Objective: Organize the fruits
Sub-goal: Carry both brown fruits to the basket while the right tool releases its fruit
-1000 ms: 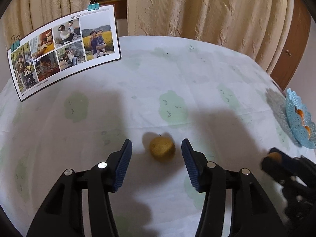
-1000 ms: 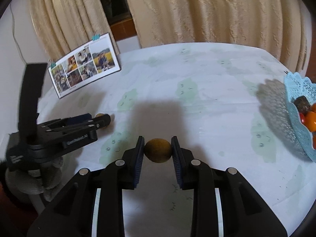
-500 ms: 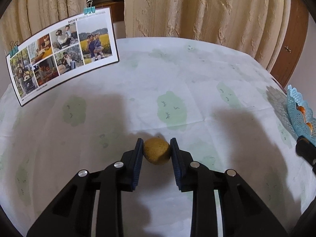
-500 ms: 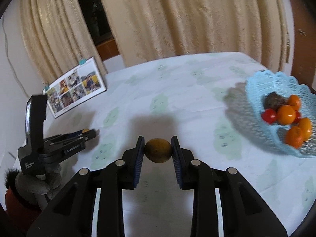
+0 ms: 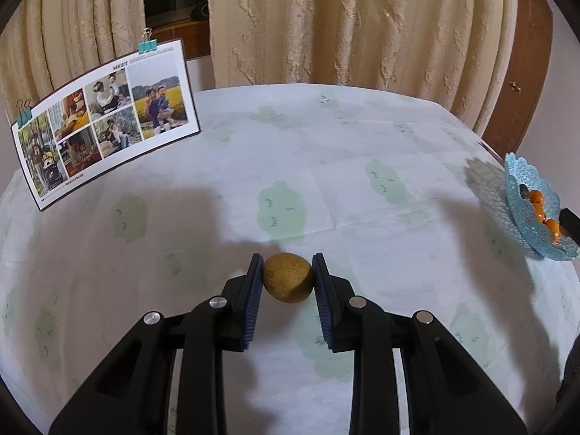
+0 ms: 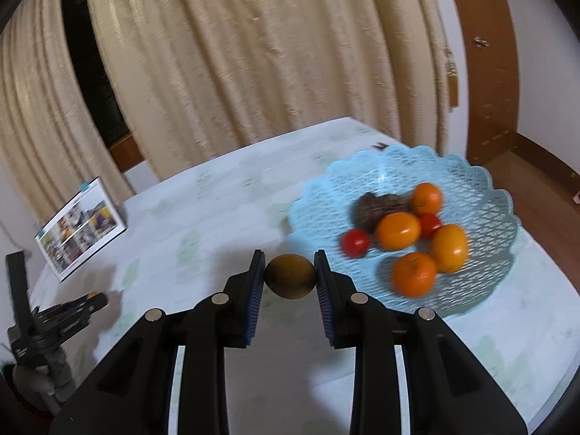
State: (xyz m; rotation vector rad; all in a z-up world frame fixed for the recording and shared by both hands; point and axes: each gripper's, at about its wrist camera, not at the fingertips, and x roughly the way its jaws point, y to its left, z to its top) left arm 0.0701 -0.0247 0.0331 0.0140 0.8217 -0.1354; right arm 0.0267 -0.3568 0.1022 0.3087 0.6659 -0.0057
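Note:
My left gripper [image 5: 288, 278] is shut on a round yellow-brown fruit [image 5: 288, 276] and holds it just above the tablecloth. My right gripper [image 6: 289, 277] is shut on a second brown round fruit [image 6: 289, 276], held in the air just left of the light-blue lattice basket [image 6: 482, 195]. The basket holds several orange fruits [image 6: 398, 230], small red ones [image 6: 355, 242] and a dark brown one [image 6: 369, 207]. In the left wrist view the basket [image 5: 525, 214] sits at the table's far right edge. In the right wrist view the left gripper [image 6: 95, 298] shows far left.
A photo collage card [image 5: 105, 119] stands clipped at the back left of the table. The white tablecloth with green patches [image 5: 326, 166] covers the round table. Beige curtains [image 5: 344, 25] hang behind. A brown wooden door [image 6: 489, 72] stands at the right.
My left gripper closed on the yellow-brown fruit and lifted it slightly. My right gripper carried its fruit up and to the right, up to the blue basket.

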